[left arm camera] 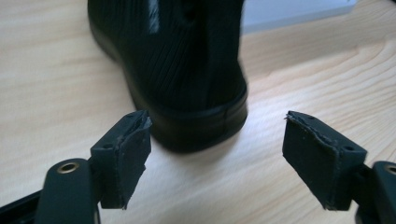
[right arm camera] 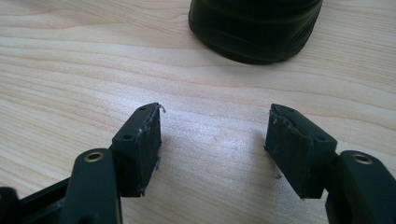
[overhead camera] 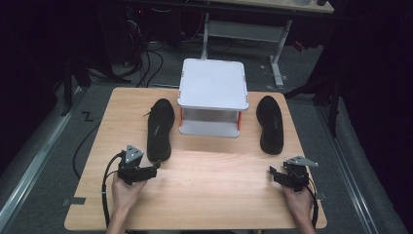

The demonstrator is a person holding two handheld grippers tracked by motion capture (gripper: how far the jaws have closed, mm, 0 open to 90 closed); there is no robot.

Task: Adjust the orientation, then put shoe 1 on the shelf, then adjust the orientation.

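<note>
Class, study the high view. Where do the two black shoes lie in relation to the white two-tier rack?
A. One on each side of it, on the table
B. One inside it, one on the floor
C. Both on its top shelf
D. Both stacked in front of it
A: the left shoe and the right shoe lie flat on the wooden table, flanking the white rack, whose top is bare.

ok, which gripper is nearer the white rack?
Left. The left gripper sits just off the left shoe's heel, below-left of the rack; the right gripper is further out, below-right.
</note>
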